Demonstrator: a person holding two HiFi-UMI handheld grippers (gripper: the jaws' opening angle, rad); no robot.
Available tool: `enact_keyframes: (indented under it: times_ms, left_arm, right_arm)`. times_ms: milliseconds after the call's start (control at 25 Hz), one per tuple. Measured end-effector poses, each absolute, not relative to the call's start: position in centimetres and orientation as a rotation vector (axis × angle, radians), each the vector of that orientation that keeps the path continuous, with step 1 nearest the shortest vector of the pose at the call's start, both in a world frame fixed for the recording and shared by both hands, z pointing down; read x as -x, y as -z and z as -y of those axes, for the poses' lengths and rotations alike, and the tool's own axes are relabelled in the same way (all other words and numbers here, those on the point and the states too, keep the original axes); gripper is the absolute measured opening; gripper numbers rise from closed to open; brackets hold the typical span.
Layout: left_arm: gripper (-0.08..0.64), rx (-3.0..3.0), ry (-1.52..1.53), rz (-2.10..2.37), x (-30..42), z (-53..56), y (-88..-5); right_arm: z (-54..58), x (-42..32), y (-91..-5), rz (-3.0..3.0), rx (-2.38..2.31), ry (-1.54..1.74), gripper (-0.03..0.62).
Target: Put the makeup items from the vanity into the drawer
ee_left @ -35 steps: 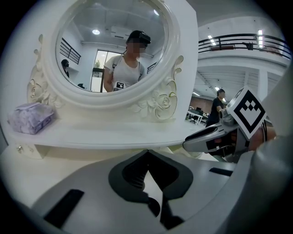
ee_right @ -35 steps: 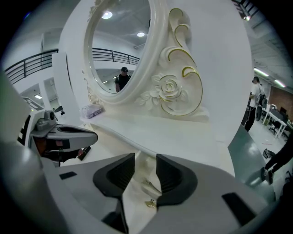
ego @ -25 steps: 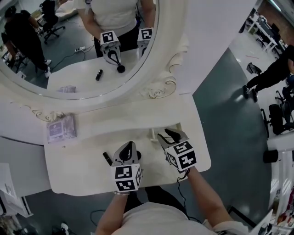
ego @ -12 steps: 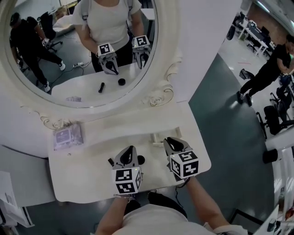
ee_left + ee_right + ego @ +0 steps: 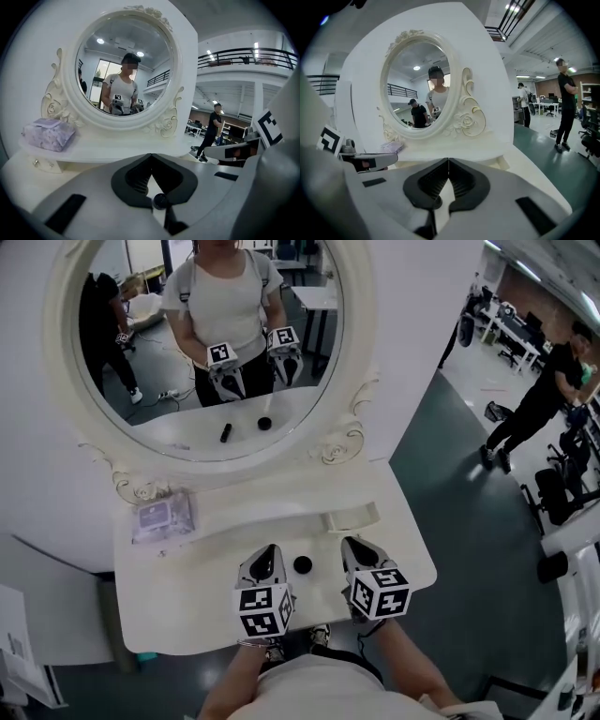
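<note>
Both grippers hang low over the near edge of the vanity [image 5: 183,601], side by side and pointing toward the mirror [image 5: 211,329]. The left gripper [image 5: 266,552] is clenched: in its own view its tips meet [image 5: 150,155] with only the white top showing behind them. A small dark round shape sits in the gap further back, and I cannot tell what it is. The right gripper [image 5: 353,544] is also clenched and empty, its pads closed edge to edge in its own view [image 5: 448,160]. A small black round pot [image 5: 302,564] lies on the top between the two grippers, just right of the left one's tips and touching neither. The mirror also reflects a black tube [image 5: 225,432] lying under the left gripper; the head view hides the tube itself. Just ahead of the right gripper a small drawer [image 5: 352,518] stands pulled out from the raised shelf. A purple packet [image 5: 161,517] rests on that shelf well to the left, ahead of the left gripper.
</note>
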State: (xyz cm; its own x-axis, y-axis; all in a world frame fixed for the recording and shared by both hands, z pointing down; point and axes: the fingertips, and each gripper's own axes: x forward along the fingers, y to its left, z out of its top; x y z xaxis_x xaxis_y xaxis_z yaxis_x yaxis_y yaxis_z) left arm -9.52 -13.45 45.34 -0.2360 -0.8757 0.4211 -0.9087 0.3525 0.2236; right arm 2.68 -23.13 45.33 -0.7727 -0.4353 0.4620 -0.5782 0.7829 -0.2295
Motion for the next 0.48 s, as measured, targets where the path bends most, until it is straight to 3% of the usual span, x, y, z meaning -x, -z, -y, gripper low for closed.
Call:
enact_keyframes:
  times_ms: [480]
  left_arm:
    - [0.006, -1.514, -0.056, 2.177, 11.5, 10.1, -44.7]
  right_arm:
    - [19.8, -2.6, -44.8, 2.59, -0.82, -0.522, 0.018]
